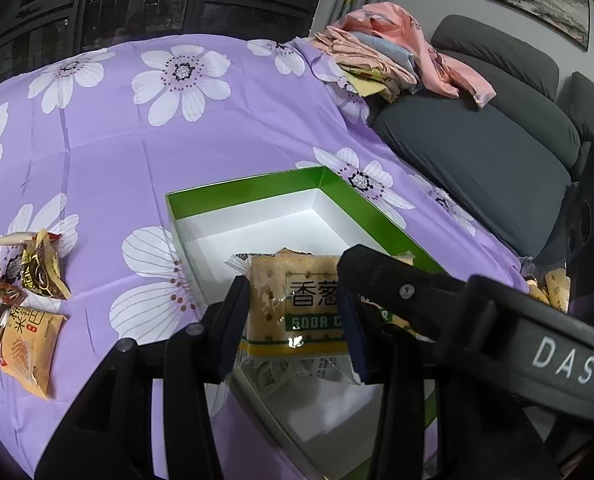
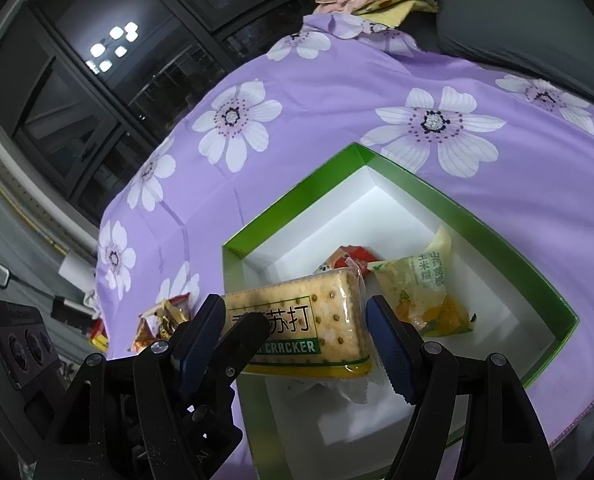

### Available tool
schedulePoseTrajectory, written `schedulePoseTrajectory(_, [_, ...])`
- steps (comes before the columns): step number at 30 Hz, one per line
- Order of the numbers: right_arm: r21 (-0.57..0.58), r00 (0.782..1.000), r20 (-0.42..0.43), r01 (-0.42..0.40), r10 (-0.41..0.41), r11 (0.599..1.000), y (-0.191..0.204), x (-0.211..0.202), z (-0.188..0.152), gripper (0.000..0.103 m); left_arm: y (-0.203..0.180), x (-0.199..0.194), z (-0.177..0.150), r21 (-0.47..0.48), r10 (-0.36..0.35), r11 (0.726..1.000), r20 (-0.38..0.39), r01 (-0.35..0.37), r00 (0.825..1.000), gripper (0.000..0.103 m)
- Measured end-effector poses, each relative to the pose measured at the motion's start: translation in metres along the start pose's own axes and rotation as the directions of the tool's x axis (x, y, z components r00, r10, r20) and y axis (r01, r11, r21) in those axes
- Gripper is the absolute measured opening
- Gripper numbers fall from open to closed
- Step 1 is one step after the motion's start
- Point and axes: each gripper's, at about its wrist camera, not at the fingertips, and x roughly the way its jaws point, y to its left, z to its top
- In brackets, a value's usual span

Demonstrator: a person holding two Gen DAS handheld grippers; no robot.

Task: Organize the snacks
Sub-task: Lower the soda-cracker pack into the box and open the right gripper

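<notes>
A soda cracker pack [image 1: 293,304] in clear wrap is held between both grippers above the near part of a green box [image 1: 241,184] with a white inside. My left gripper [image 1: 293,312] is shut on one part of the pack. My right gripper [image 2: 293,336] is shut on the same cracker pack [image 2: 317,320]; a left finger crosses in front of it. In the right wrist view the box [image 2: 477,220] holds a yellow-green snack bag [image 2: 425,284] and a red snack [image 2: 347,256] behind the pack.
The box lies on a purple flowered cloth [image 1: 137,152]. Loose orange and red snack packs [image 1: 25,300] lie at the cloth's left. More snacks [image 1: 553,288] lie at its right edge. A grey sofa [image 1: 477,140] with folded clothes [image 1: 385,52] stands behind.
</notes>
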Motion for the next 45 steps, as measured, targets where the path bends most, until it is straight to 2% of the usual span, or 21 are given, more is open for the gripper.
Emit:
schedulePoseTrajectory(15, [0.094,0.999,-0.023,0.031,-0.029,0.995,-0.025,0.007,0.004,0.075,-0.012,0.023,0.002,0.033,-0.011,0.999,-0.078,0.014,0.997,0.043])
schedulePoseTrajectory(22, [0.119,0.999,0.029,0.011,-0.014,0.993,-0.034,0.007,0.015,0.075,-0.016,0.034,0.017,0.05,-0.017,0.999,-0.096,0.022,0.995,0.043])
schedulePoseTrajectory(28, [0.17,1.0,0.012,0.011,-0.013,0.985,-0.047,0.02,0.024,0.075,-0.019,0.051,0.025,0.066,-0.012,0.998,-0.142,0.022,0.99,0.043])
schedulePoseTrajectory(34, [0.193,1.0,0.02,-0.002,-0.002,0.981,-0.049,0.036,0.037,0.075,-0.01,0.069,0.038,0.033,0.003,0.999,-0.17,0.002,0.985,0.043])
schedulePoseTrajectory(39, [0.232,1.0,-0.011,0.016,-0.013,0.973,-0.057,0.048,0.037,0.075,-0.003,0.082,0.037,0.002,-0.013,1.0,-0.216,0.014,0.976,0.043])
schedulePoseTrajectory(45, [0.259,1.0,-0.002,0.02,-0.02,0.966,-0.062,0.046,0.035,0.075,0.0,0.083,0.034,-0.022,-0.026,1.0,-0.233,0.022,0.972,0.046])
